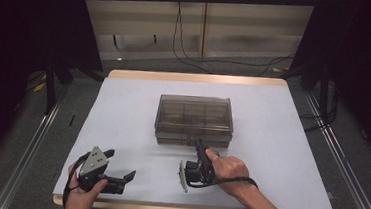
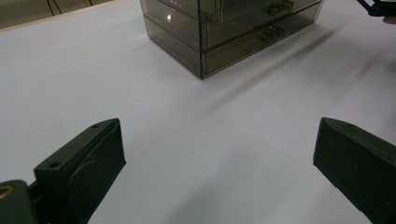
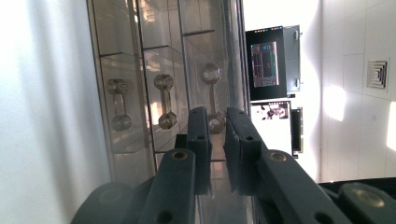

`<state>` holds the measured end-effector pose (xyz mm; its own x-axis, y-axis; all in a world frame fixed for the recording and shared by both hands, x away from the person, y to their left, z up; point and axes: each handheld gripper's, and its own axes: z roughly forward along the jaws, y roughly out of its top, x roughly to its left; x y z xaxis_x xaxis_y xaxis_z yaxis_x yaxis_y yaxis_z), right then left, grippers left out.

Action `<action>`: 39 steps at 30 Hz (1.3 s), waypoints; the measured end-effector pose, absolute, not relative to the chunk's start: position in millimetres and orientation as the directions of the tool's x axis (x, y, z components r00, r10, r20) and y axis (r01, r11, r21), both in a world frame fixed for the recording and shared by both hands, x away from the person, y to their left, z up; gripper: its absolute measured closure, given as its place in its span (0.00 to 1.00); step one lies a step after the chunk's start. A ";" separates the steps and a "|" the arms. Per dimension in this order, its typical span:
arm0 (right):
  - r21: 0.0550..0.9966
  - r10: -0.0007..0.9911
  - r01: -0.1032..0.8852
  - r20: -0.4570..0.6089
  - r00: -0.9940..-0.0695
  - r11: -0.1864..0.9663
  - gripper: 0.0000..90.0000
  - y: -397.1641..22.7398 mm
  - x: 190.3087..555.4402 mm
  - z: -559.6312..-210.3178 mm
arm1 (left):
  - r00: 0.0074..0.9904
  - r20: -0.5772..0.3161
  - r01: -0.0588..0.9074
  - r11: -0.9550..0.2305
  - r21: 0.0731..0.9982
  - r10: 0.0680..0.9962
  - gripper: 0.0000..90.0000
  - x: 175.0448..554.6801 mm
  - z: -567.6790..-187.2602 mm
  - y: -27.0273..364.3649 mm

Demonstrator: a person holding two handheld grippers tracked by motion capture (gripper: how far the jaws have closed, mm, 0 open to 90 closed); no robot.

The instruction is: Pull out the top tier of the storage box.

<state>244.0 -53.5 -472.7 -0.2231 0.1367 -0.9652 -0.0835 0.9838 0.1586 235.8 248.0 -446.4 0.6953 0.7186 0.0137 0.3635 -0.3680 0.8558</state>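
Smoky clear drawer box (image 1: 194, 119) stands mid-table on the white mat (image 1: 271, 141); no label or writing is readable on it. Right gripper (image 1: 198, 146) is at its front, jaws nearly closed around the top drawer handle (image 3: 212, 100), whose middle they hide. Left gripper (image 1: 121, 165) rests near the mat's front edge, jaws spread wide, holding nothing

Table (image 1: 123, 109): white top, wooden edge showing at 12 o'clock.
On it: smoky clear drawer box (image 1: 194, 116), just past centre toward 12 o'clock.
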 end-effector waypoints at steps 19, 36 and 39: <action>0.195 0.168 -0.088 -0.954 -0.248 0.977 0.90 -55.3 238.4 -469.5 | 0.694 0.012 0.362 -0.364 0.858 0.720 0.02 235.9 -446.6 248.0; 0.499 0.414 -0.046 -0.764 -0.495 0.865 0.82 -75.5 244.0 -443.6 | 0.692 0.012 0.365 -0.364 0.857 0.721 0.02 235.9 -446.3 248.5; 0.562 0.449 -0.032 -0.693 -0.564 0.827 0.82 -82.1 247.5 -437.9 | 0.696 0.014 0.364 -0.369 0.855 0.718 0.02 235.6 -446.0 248.5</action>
<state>247.5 -82.1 -437.9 -0.5644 0.4488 -0.6929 -0.0319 0.8269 0.5615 235.6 248.5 -446.0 0.6955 0.7184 0.0137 0.3642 -0.3689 0.8551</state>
